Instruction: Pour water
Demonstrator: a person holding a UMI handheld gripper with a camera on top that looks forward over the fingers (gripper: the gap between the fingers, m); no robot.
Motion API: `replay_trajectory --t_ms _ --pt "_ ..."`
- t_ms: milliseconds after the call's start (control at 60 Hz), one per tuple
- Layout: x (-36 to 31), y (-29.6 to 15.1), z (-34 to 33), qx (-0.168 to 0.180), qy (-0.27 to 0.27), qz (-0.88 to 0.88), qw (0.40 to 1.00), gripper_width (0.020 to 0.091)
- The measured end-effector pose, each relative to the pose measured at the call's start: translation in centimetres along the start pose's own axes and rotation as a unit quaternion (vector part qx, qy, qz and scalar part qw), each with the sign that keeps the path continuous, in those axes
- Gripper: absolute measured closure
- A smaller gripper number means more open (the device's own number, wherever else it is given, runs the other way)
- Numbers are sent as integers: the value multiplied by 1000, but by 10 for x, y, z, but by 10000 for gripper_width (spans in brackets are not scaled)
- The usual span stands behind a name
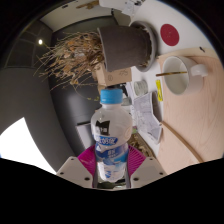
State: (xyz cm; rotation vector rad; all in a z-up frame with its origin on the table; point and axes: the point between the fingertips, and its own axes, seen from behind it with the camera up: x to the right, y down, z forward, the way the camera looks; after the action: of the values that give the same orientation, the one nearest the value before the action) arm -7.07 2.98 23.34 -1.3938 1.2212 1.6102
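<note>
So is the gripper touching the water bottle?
Touching: in the gripper view, both fingers press the water bottle held in the gripper.

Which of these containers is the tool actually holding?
The clear plastic water bottle with a blue cap: it stands between the tool fingers, pressed by both pink pads. The white cup and the dark plant pot stand farther off, untouched.

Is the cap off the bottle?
No, the bottle, held between the gripper fingers, has its blue cap on top.
</note>
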Motion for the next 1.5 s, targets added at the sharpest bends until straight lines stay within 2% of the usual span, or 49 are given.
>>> replay_trajectory --t_ms 217,433,550,700,800,933,1083,1267,1500 --pt "38 -39 11 1 -9 175 985 734" --pt "56 -43 15 -9 8 191 981 737" --pt "51 -38 13 -22 33 103 994 735" --pt "16 -49 8 -23 57 -138 989 735" --pt "-30 -76 -2 4 54 -329 943 736" --pt "-83 -122 -14 45 61 -515 854 734" --pt "-84 -195 -33 82 120 -661 736 734" --pt "-28 -278 -43 77 207 -741 634 734" --pt "59 -324 -41 43 250 -741 621 732"
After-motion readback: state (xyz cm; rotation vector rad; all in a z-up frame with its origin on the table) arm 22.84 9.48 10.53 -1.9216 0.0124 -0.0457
